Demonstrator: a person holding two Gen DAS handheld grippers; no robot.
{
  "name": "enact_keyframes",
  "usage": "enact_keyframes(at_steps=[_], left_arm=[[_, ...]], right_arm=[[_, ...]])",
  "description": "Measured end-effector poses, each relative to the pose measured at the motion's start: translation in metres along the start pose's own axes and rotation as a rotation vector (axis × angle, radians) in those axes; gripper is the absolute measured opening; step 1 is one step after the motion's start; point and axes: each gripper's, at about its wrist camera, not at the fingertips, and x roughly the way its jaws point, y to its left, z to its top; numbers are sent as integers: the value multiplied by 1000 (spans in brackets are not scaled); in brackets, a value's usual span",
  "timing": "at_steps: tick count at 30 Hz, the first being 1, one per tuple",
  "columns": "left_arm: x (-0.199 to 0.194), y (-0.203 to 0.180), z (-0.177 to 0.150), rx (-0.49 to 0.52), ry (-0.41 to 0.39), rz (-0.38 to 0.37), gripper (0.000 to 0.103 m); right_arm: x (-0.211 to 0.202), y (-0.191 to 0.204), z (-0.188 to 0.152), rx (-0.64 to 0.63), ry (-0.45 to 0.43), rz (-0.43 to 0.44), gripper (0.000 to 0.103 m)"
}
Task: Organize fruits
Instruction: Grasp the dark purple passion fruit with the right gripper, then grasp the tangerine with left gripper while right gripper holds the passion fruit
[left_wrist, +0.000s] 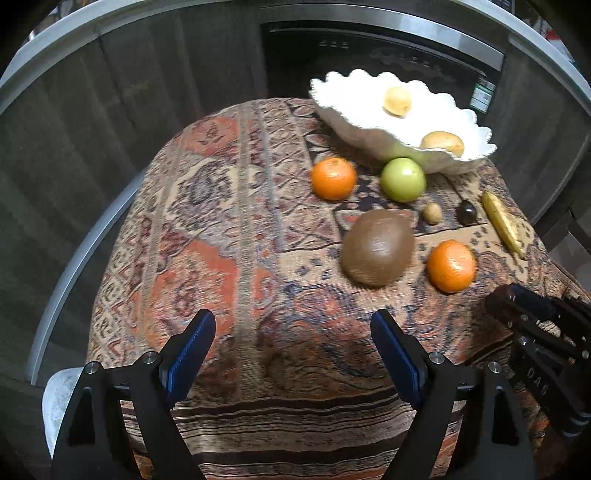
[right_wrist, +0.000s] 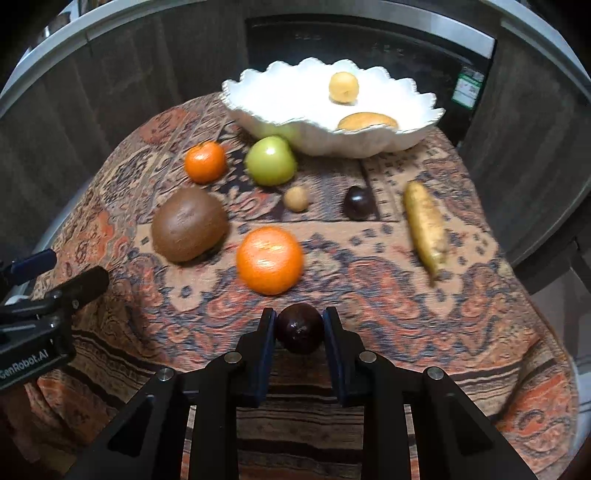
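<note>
My right gripper (right_wrist: 300, 319) is shut on a dark purple fruit (right_wrist: 300, 328), its blue pads pressing both sides, just above the patterned cloth. Ahead of it lie an orange (right_wrist: 269, 259), a big brown fruit (right_wrist: 189, 224), a green apple (right_wrist: 270, 160), a second orange (right_wrist: 205, 161), a small tan fruit (right_wrist: 296, 198), another dark fruit (right_wrist: 358, 202) and a banana (right_wrist: 424, 229). A white scalloped bowl (right_wrist: 280, 107) at the far edge holds two yellowish fruits. My left gripper (left_wrist: 293, 326) hangs open over bare cloth, nothing between its fingers.
The small table (left_wrist: 221, 221) is covered by a patterned cloth and drops off on all sides. A dark appliance door (left_wrist: 369, 55) and wooden cabinet fronts stand behind it. The right gripper's body (left_wrist: 546, 332) shows at the right of the left wrist view.
</note>
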Motion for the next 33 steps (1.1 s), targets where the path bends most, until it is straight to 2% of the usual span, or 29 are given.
enact_keyframes(at_steps=[13, 15, 18, 24, 33], left_arm=[[8, -62, 9, 65, 21, -92, 85], [10, -71, 8, 74, 25, -103, 84], [16, -86, 10, 101, 41, -113, 74], [26, -109, 13, 116, 57, -141, 73], [43, -127, 23, 147, 62, -119, 67]], right_arm=[[-19, -54, 13, 61, -40, -54, 27], [-20, -61, 12, 75, -43, -58, 27], [-20, -72, 12, 93, -46, -59, 27], [-20, -91, 11, 116, -54, -67, 27], [-11, -110, 8, 162, -37, -54, 27]])
